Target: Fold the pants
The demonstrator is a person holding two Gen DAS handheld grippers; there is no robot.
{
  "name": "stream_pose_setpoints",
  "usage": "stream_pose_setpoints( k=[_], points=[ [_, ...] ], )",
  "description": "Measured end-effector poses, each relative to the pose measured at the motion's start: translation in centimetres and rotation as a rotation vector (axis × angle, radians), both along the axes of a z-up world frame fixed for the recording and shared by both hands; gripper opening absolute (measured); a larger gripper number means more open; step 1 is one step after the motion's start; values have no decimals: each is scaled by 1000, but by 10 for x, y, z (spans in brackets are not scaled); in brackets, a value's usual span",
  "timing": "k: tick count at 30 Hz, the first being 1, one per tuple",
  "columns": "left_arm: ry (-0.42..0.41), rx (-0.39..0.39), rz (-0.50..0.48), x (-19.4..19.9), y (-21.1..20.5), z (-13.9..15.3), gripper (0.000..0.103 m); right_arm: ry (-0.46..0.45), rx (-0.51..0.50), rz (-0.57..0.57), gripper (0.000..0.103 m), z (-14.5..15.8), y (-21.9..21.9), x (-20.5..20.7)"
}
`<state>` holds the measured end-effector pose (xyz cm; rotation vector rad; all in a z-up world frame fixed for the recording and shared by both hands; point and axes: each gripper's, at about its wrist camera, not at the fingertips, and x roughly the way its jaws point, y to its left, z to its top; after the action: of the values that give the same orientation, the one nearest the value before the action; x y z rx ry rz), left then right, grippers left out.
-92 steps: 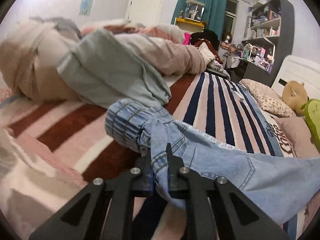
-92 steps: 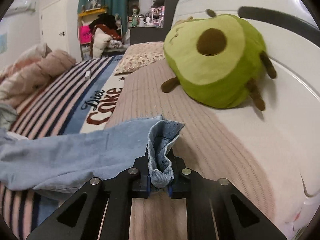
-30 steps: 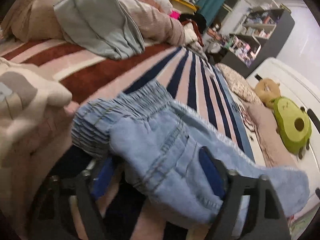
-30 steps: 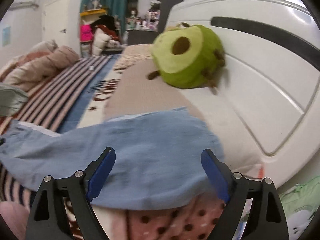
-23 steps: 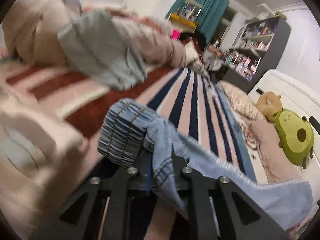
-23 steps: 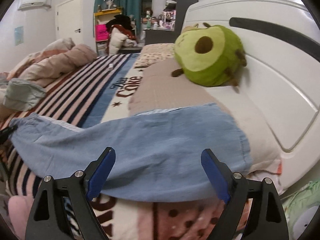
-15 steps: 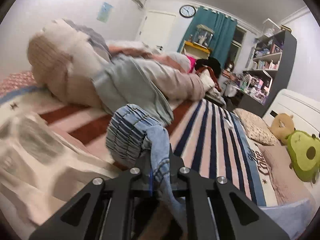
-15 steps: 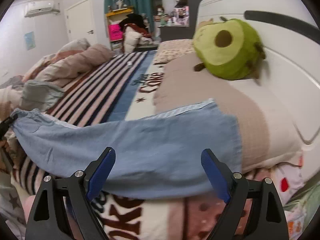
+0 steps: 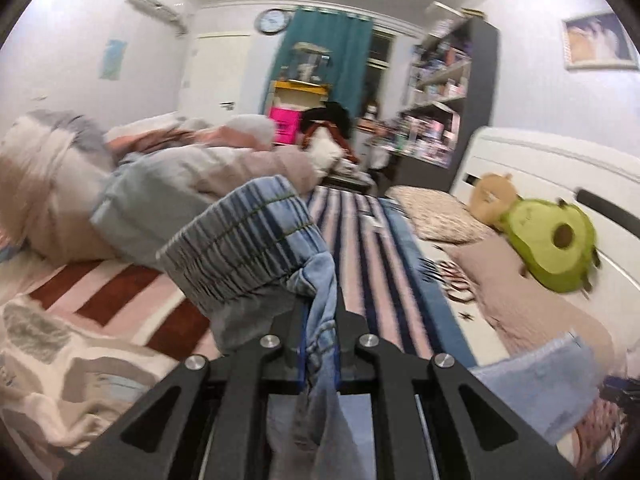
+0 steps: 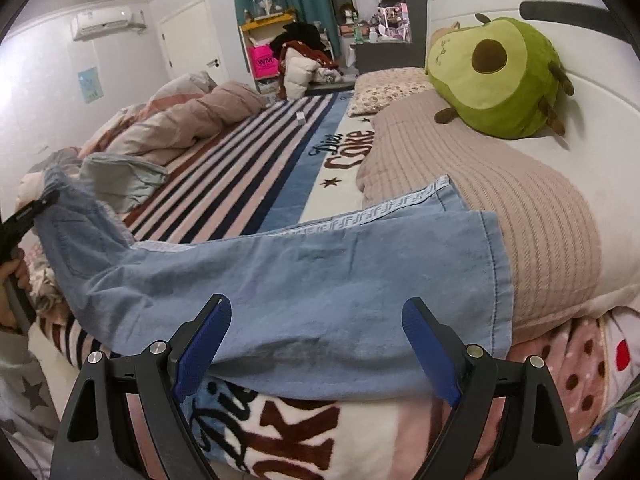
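Closest to me, the right gripper (image 10: 316,344) hangs with its blue pads spread wide apart, holding nothing, just short of the near edge of the jeans (image 10: 288,276). The left gripper (image 9: 320,332) is clamped tight on a bunch of denim just below the elastic waistband (image 9: 244,248), which puffs up above the closed jaws.

The jeans are pale blue and lie stretched along the bed (image 10: 256,184), the leg flat and fairly smooth, running from the lifted waist end over to the wide hem (image 10: 500,264), which rests on the beige ribbed blanket (image 10: 500,192). Beyond the hem, further up that blanket, sits the avocado plush (image 10: 504,76).

I'd judge this cloth soft and limp, light enough for one gripper to lift, yet with enough denim body to hold a crease. It sags wherever unsupported, so a single pinch leaves the rest trailing. The sensible holds look like the stitched hem edge, thick and easy to nip, and the gathered waistband, whose ridges should resist slipping.
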<state>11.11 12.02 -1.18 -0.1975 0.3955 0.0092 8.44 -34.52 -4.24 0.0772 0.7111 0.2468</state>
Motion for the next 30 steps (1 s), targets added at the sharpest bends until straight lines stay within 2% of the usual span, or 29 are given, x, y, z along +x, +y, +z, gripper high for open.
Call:
stream_pose_setpoints(
  k=[8, 12, 14, 17, 19, 20, 21, 23, 26, 30],
  points=[
    [47, 51, -203, 12, -85, -8, 6, -88, -30, -7, 86, -13, 4, -12],
    [124, 73, -354, 20, -131, -27, 6, -109, -23, 33, 86, -17, 3, -16],
    [180, 98, -427, 19, -154, -42, 6, -94, -19, 63, 90, -20, 4, -17],
    [252, 159, -490, 20, -179, -60, 6, -91, -30, 75, 92, -27, 7, -19],
    [303, 171, -534, 20, -187, -68, 7, -97, -35, 85, 92, -31, 9, -19],
    [336, 182, -563, 20, -191, -72, 14, -104, -31, 99, 92, -34, 11, -19],
    [345, 182, -585, 18, -193, -74, 29, -103, -30, 115, 93, -36, 14, -19],
    [346, 162, -638, 8, -194, -74, 53, -90, -29, 139, 96, -39, 21, -18],
    [315, 146, -667, -8, -184, -61, 55, -41, 25, 185, 101, -39, 33, -10],
    [254, 104, -592, -25, -144, -40, 56, -9, 235, 262, 100, -34, 47, 8]
  ],
)
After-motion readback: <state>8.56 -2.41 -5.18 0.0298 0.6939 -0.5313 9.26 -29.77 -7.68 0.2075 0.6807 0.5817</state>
